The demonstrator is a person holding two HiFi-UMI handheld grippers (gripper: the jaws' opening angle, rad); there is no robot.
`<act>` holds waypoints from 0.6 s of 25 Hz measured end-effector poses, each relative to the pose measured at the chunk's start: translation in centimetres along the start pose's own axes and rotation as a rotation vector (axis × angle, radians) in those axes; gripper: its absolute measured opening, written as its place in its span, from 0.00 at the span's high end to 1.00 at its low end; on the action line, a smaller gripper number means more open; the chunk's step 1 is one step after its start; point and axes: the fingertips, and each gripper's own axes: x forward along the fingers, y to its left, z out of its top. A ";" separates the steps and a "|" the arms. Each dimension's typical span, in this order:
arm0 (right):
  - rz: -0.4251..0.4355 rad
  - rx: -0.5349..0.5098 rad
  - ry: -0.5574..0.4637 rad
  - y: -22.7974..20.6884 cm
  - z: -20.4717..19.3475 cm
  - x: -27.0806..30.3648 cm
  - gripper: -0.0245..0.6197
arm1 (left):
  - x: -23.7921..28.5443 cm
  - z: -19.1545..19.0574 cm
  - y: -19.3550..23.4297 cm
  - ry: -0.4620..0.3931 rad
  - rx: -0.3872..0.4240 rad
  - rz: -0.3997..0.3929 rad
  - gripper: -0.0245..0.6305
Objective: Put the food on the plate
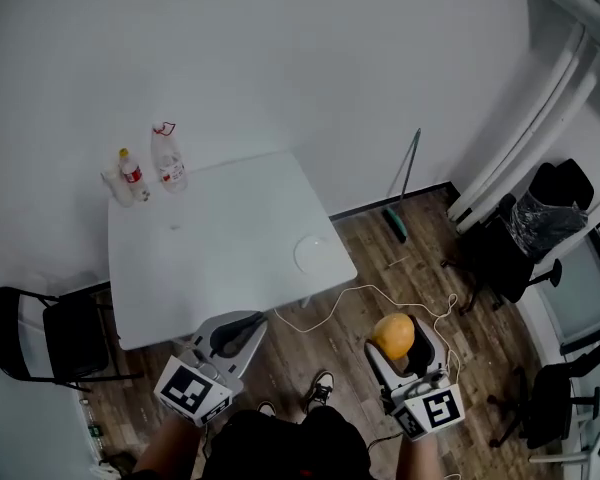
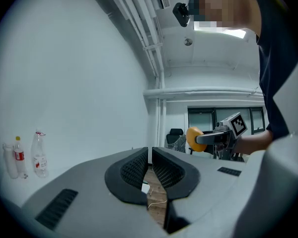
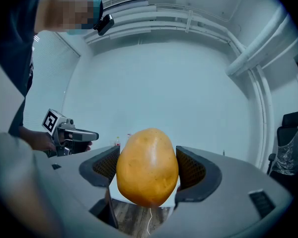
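White table (image 1: 210, 253) with plate (image 1: 313, 253), wooden floor (image 1: 485, 363)

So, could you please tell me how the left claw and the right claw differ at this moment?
The left claw has its jaws shut together with nothing between them; the right claw has its jaws apart, clamped on the orange-yellow food. The left claw sits at the white table's near edge, while the right claw is over the wood floor, right of the table. Both are gray with a marker cube.
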 end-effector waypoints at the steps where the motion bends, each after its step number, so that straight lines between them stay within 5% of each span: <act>1: 0.013 0.007 -0.005 -0.5 0.0 0.8 0.39 | 0.5 -0.2 0.5 0.006 -0.002 0.009 0.90; 15: 0.222 0.034 -0.014 -14.4 -0.7 13.8 0.39 | 14.6 0.6 6.5 0.032 -0.050 0.214 0.90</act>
